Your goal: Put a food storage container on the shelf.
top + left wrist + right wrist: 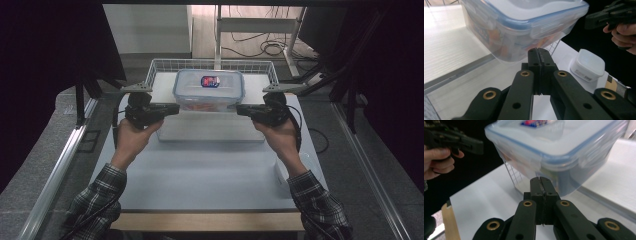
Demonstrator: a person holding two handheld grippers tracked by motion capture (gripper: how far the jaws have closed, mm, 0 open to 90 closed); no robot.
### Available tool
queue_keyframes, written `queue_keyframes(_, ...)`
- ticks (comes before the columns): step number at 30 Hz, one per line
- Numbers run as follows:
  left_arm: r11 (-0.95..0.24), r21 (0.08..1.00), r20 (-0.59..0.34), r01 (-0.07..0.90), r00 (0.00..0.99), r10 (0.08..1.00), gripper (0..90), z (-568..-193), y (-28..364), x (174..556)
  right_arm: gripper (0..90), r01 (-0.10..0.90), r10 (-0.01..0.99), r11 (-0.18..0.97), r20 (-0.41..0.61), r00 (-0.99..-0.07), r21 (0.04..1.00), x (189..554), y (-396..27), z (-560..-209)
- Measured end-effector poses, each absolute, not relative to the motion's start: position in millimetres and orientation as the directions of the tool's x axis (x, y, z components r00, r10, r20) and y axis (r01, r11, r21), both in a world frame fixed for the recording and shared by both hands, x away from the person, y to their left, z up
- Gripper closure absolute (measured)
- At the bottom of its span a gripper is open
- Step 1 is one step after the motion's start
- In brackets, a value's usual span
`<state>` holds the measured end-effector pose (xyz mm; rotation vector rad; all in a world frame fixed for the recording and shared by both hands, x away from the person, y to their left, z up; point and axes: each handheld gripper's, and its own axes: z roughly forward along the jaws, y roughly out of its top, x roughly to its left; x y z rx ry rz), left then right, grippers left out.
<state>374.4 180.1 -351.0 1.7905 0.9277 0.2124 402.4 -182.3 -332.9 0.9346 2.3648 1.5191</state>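
table's small tub [587, 65] beyond left tongs [539, 51]

One clear lidded container [209, 89] sits on the white board [210, 131], with one wire basket [210, 65] just behind that board. One small white tub [587, 64] stands off the board's near right corner, and two grippers flank the container.
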Motion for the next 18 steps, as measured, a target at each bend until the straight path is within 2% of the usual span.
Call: queue_keyframes(18, -0.137, 0.842, -0.284, 0.523, 0.643, 0.711, 89.3, -349.2, 168.9, 412.0, 89.2, 0.439, 0.656, 0.271, 0.170, -0.736, 0.857, 431.4, -176.8, -337.9)
